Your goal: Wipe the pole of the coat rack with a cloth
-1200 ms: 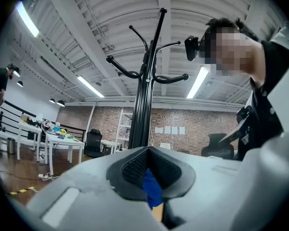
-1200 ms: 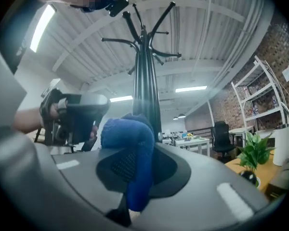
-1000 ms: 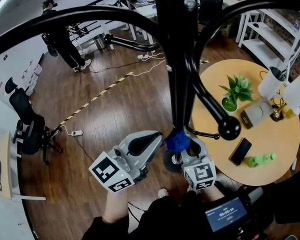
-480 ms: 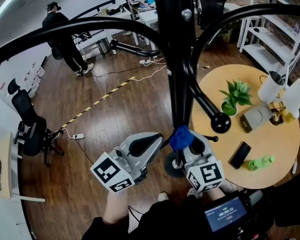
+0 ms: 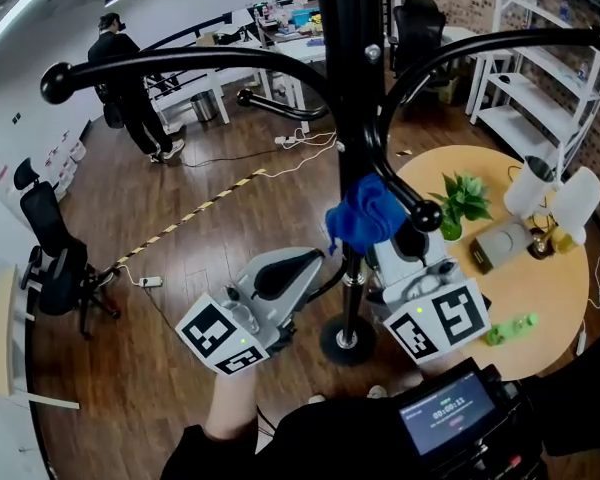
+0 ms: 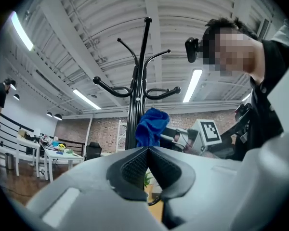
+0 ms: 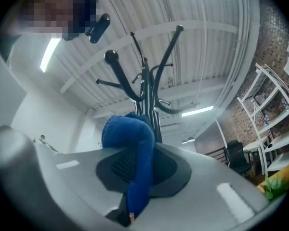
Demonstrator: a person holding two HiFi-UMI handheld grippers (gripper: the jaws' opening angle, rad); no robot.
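The black coat rack pole (image 5: 354,118) rises through the middle of the head view from its round base (image 5: 342,341). My right gripper (image 5: 382,236) is shut on a blue cloth (image 5: 364,216), which is pressed against the pole just below the curved hook arms. In the right gripper view the cloth (image 7: 133,148) hangs between the jaws with the pole (image 7: 148,97) right behind it. My left gripper (image 5: 315,265) is shut on nothing, left of the pole and lower than the cloth. The left gripper view looks up at the pole (image 6: 139,90), the cloth (image 6: 151,125) and the right gripper's marker cube.
A round wooden table (image 5: 540,288) stands at the right with a potted plant (image 5: 461,198), white lamps (image 5: 536,187) and a green bottle (image 5: 511,326). White shelves (image 5: 545,63) are behind it. A person in black (image 5: 130,78) stands far left; an office chair (image 5: 52,258) and floor cables lie left.
My right gripper has slid the blue cloth up the pole, from near the base to just under the hook arms. The left gripper has stayed about where it was.
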